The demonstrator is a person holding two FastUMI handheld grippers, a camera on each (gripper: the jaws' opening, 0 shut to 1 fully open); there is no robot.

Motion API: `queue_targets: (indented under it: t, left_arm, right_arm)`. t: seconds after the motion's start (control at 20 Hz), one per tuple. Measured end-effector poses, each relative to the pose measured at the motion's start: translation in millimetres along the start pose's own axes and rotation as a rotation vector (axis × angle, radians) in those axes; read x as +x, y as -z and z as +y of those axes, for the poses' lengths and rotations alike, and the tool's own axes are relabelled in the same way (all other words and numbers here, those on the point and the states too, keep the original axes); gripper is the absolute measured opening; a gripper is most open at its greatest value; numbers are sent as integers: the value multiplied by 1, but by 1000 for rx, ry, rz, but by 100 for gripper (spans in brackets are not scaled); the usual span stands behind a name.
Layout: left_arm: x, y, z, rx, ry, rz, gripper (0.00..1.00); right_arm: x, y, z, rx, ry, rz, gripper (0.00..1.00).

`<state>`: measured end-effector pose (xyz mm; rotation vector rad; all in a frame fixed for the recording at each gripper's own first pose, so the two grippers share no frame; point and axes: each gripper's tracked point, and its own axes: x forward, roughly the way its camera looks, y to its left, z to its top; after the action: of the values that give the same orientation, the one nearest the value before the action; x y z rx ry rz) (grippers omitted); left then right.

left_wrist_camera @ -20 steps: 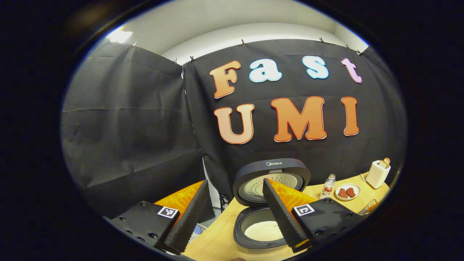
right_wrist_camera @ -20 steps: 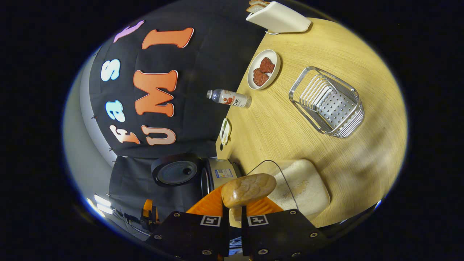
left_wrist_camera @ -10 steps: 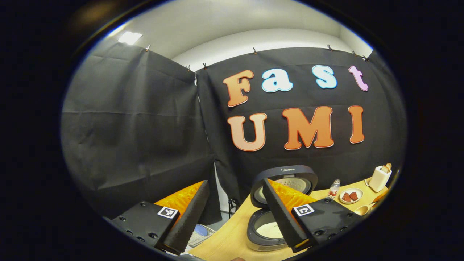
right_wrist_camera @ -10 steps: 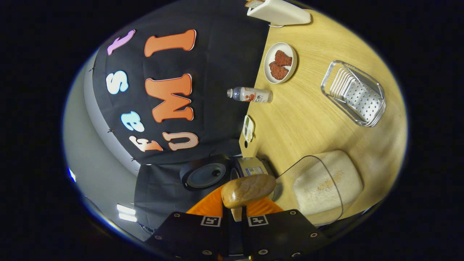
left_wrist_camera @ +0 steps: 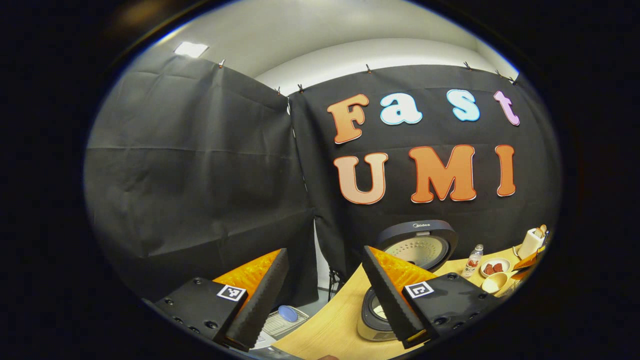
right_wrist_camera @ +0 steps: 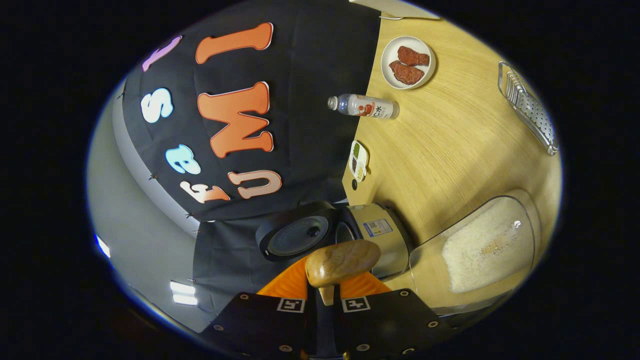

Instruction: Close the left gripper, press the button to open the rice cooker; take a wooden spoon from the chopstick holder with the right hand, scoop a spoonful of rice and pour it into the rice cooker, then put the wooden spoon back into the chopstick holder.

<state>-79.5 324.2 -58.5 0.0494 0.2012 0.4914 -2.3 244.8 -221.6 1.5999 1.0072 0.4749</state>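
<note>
The left gripper (left_wrist_camera: 320, 295) hangs with its jaws spread wide and nothing between them, off the near corner of the wooden table (left_wrist_camera: 325, 325), while the rice cooker (left_wrist_camera: 395, 300) stands behind its right finger with the lid (left_wrist_camera: 417, 245) tipped up. The right gripper (right_wrist_camera: 330, 295) is pinched tight on the handle of the wooden spoon (right_wrist_camera: 342, 262) — the bowl juts out just past the fingertips, in front of the open rice cooker (right_wrist_camera: 372, 235). A clear container of rice (right_wrist_camera: 480, 247) sits just beside the cooker; farther off lie a bottle (right_wrist_camera: 365, 106), a plate of red meat (right_wrist_camera: 408, 62) and a metal rack (right_wrist_camera: 530, 107) — the chopstick holder I cannot tell.
</note>
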Motion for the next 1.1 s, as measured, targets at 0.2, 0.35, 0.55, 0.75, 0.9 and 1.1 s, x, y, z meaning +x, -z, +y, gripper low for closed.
queue_targets:
  t: [0.2,0.35,0.55,0.75,0.9,1.1]
  left_arm:
    - [2,6,12,-11,-19,5,95]
    - [3,8,19,-5,-31,4,96]
    - [4,12,28,-13,-47,6,96]
    - [7,16,33,-11,-64,11,97]
    - [8,22,36,-9,-76,20,98]
    - [10,29,41,-10,-89,30,98]
  right_arm:
    - [30,7,14,-5,-6,19,12]
    - [48,10,25,-18,-12,33,12]
    - [74,13,34,-31,-19,51,12]
    - [102,15,42,-55,-5,55,12]
    - [122,20,47,-94,8,62,12]
    - [148,26,47,-166,44,66,12]
